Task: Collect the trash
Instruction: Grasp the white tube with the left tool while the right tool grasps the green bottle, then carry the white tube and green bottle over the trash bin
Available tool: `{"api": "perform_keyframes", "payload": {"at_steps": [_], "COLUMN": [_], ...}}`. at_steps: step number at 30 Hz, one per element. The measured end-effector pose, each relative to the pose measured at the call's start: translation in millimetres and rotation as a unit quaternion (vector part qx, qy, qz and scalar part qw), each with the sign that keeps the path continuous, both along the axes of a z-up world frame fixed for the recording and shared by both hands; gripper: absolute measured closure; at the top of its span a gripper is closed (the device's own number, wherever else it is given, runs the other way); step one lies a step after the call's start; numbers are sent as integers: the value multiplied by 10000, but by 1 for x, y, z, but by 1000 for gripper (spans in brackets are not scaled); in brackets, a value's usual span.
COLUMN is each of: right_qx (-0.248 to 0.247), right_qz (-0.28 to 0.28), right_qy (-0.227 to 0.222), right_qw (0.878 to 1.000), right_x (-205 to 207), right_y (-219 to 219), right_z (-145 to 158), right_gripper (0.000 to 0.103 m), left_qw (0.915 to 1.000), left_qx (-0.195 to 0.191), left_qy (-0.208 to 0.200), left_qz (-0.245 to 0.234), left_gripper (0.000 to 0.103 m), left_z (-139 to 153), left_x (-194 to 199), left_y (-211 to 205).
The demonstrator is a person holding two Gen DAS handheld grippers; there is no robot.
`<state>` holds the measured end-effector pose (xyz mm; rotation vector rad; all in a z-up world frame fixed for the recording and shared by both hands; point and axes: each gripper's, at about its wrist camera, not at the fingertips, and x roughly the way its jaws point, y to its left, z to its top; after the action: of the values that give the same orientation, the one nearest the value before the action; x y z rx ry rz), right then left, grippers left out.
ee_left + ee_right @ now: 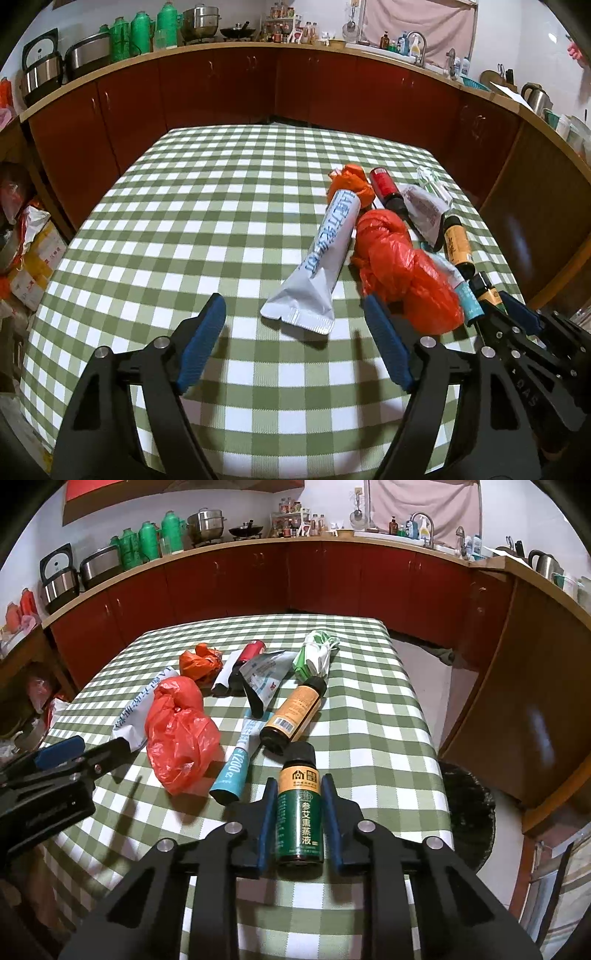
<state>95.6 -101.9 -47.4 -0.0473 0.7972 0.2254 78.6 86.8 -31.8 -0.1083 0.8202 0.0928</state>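
Holding a small dark green bottle with a black cap and a tan band (300, 808), the right gripper (299, 786) has its two blue fingers (266, 812) pressed against the bottle's sides; the bottle points forward along the fingers, cap away from the camera, above the green and white checked tablecloth (369, 716); the left gripper (293, 314) has its blue fingers (207, 332) spread wide with nothing between them, low over the same cloth; just ahead of it lies a long white squeezed tube with blue writing (321, 266), its flat crimped end nearest the gripper; beside the tube, touching it, sits a big crumpled red plastic bag (402, 273), right next to the left gripper's right finger; a smaller orange plastic bag, bunched up (351, 181), lies at the far end of the tube; near the right gripper, a thin teal and white tube (236, 771) lies beside the red bag; a brown bottle with an orange label and black cap (295, 712) lies on its side just past the held bottle; farther back are a red and black can on its side (249, 653), a torn silver foil pouch (264, 683), and a bundle of green and white wrappers (316, 653); dark red cabinets (258, 579) stand behind the table.
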Motion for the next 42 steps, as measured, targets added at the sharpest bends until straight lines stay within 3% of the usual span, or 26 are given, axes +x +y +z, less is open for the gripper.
{"api": "perform_keyframes", "payload": {"at_steps": [10, 16, 27, 42], "right_qx": [101, 93, 88, 123], "right_qz": [56, 75, 91, 174], "right_qy": [-4, 45, 59, -158], "right_qw": [9999, 9999, 9999, 9996], "right_x": [5, 7, 5, -13], "right_y": [-9, -8, -8, -11], "right_z": [-2, -4, -6, -1], "right_gripper": [78, 78, 78, 78], "left_qw": [9999, 9989, 9984, 9996], "left_qx": [22, -157, -328, -118], "left_qy": [40, 240, 110, -5], "left_qz": [-137, -368, -436, -242], "left_gripper": [31, 63, 65, 65], "left_z": [-1, -11, -11, -1], "left_x": [18, 23, 12, -25], "left_y": [1, -1, 2, 7]}}
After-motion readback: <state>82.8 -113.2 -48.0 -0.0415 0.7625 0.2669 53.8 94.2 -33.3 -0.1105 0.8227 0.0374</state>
